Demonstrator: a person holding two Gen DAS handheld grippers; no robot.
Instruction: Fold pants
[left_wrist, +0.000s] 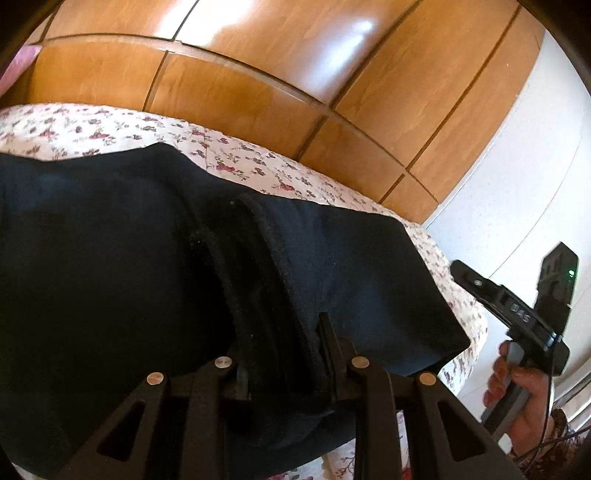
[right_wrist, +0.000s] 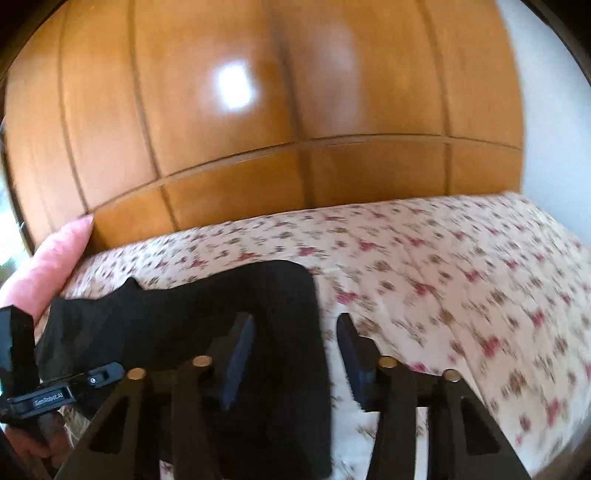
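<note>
Bunching between the left gripper (left_wrist: 284, 354) jaws: the black pants (left_wrist: 129, 258).

A floral bedsheet (right_wrist: 443, 266), white with small red and brown flowers, covers the bed ahead of the tongs. Behind it stands a glossy wooden wardrobe (right_wrist: 229, 122) with panelled doors. A pink pillow (right_wrist: 55, 266) lies far left, touching the wardrobe. A white wall (left_wrist: 517, 177) is at right.

Right hand-held gripper (right_wrist: 295, 354), jaws apart, hovers over the black pants (right_wrist: 192, 317) edge on the floral bed (right_wrist: 461, 280). Pink pillow (right_wrist: 51, 266) left; wooden wardrobe (right_wrist: 258, 110) behind. View blurred.
</note>
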